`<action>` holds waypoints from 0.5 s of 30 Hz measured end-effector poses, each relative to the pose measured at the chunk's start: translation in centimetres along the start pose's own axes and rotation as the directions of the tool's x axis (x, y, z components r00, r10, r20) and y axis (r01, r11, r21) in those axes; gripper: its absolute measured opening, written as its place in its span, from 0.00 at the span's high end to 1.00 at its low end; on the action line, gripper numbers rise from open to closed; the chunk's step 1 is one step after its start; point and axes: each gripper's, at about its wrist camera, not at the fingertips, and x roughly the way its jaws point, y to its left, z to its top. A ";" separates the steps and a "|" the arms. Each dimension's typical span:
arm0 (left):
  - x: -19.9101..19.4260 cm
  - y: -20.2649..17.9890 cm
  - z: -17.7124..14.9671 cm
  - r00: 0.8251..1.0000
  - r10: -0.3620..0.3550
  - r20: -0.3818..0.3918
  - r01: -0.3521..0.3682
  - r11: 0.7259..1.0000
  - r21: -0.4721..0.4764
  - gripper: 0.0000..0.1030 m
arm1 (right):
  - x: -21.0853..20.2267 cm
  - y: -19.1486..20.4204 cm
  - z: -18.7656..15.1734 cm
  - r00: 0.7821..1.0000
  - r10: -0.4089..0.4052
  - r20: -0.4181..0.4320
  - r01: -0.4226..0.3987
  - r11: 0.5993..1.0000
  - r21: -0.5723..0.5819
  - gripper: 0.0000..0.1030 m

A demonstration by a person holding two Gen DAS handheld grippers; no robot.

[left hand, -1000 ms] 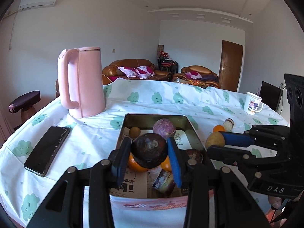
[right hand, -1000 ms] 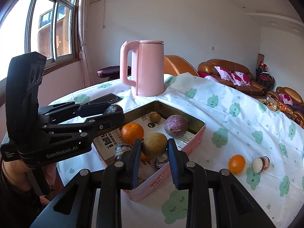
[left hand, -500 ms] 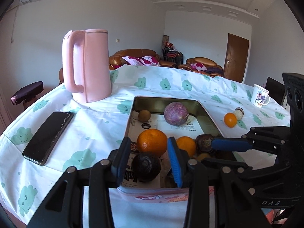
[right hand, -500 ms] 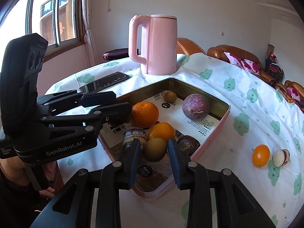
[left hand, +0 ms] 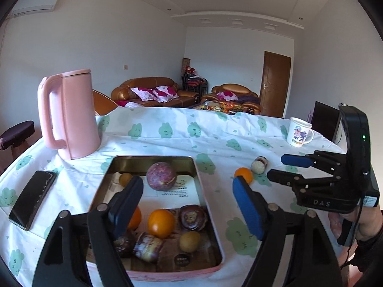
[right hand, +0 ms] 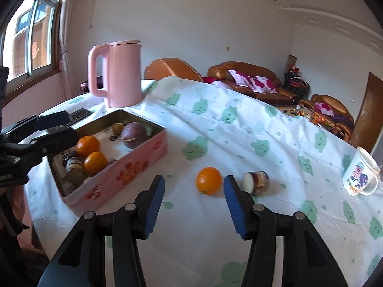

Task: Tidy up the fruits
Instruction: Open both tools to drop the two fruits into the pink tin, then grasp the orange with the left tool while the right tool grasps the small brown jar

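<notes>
My left gripper (left hand: 188, 186) hangs over the near end of the pink-sided tin (left hand: 153, 161), its jaws opening with nothing between them. In the tin lie a purple passion fruit (left hand: 161, 176), an orange (left hand: 160, 223), a kiwi (left hand: 189, 241) and several dark fruits. My right gripper (right hand: 194, 186) is to the right of the tin (right hand: 134, 169), low over the cloth, and its jaws are opening too. A loose orange (right hand: 208, 180) sits on the cloth just beyond its tips, untouched. Beside the orange lies a small dark fruit with a white end (right hand: 256, 183).
A tall pink kettle (left hand: 71, 114) stands behind the tin on the left. A black phone (left hand: 33, 198) lies near the left table edge. A printed white mug (right hand: 359, 177) stands at the far right. A hand holds the right gripper (left hand: 284, 168).
The left gripper let a dark fruit go into the tin and opened wide. The right gripper dropped the kiwi in the tin, opened and swung right to the loose orange.
</notes>
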 end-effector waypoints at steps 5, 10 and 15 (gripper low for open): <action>2.1 -4.0 1.1 0.998 -0.062 -0.014 0.062 0.997 0.037 0.21 | 2.0 -4.4 0.0 0.998 -0.052 -0.046 0.056 0.994 0.099 0.48; 4.9 -6.4 1.6 0.997 -0.067 -0.046 0.069 0.996 0.062 0.21 | 4.6 -5.6 0.0 0.995 -0.003 -0.102 0.018 0.990 0.141 0.48; 6.9 -7.0 1.8 0.995 -0.054 -0.080 0.059 0.996 0.060 0.21 | 6.5 -5.8 0.3 0.991 0.026 -0.135 -0.005 0.988 0.153 0.48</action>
